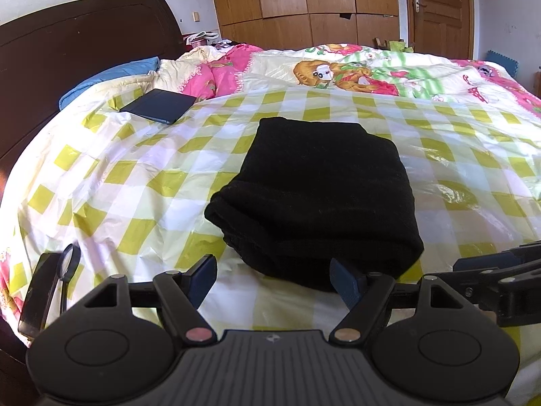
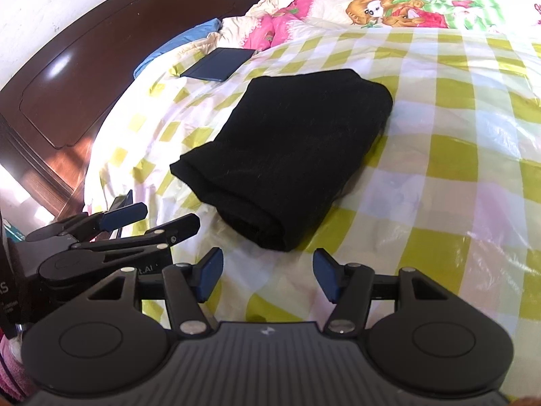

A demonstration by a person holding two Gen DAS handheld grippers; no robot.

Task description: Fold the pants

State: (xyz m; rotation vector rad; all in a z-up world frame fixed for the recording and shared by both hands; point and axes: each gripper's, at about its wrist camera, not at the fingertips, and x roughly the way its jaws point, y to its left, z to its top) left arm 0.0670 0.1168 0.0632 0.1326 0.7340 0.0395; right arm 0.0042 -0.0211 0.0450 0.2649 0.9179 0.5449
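Note:
The black pants (image 1: 314,196) lie folded into a thick rectangle on the yellow-checked plastic sheet (image 1: 135,176) over the bed; they also show in the right wrist view (image 2: 287,155). My left gripper (image 1: 274,279) is open and empty, just short of the bundle's near edge, its right pad (image 1: 345,282) close to the fabric. My right gripper (image 2: 268,275) is open and empty, a little back from the bundle's near corner. The left gripper shows at the left of the right wrist view (image 2: 148,218), and part of the right gripper at the right edge of the left wrist view (image 1: 497,270).
A dark tablet case (image 1: 159,105) lies at the sheet's far left, near a blue pillow (image 1: 104,79) and the dark headboard (image 1: 67,44). A phone and a ring (image 1: 44,291) lie at the bed's near left edge. A cartoon quilt (image 1: 355,71) covers the far side.

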